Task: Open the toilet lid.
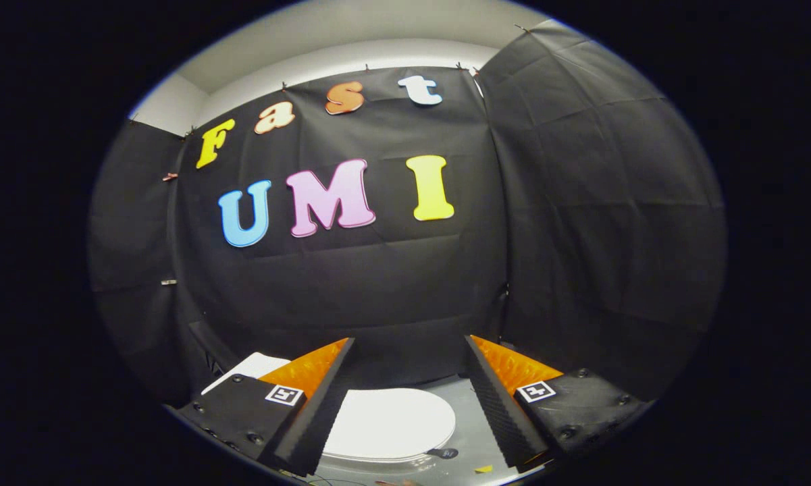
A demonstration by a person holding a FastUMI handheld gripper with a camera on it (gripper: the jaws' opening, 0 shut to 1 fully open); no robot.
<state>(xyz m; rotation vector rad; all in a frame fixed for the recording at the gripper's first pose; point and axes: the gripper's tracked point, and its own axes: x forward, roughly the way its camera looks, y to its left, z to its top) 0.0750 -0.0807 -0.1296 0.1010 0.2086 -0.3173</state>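
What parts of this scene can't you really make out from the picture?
- Toilet lid, gripper view: its left side sits behind the left finger of the open claw, so its whole outline stays hidden.
- Small dark tag by the lid's near rim: too small to identify.
- White sheet beyond the left finger: mostly covered by that finger.
- Toilet bowl under the lid: hidden by the closed lid.

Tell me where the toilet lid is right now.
In the gripper view the white toilet lid lies closed and flat, low between the open fingers and slightly nearer the left one, on the grey floor before the black cloth wall.
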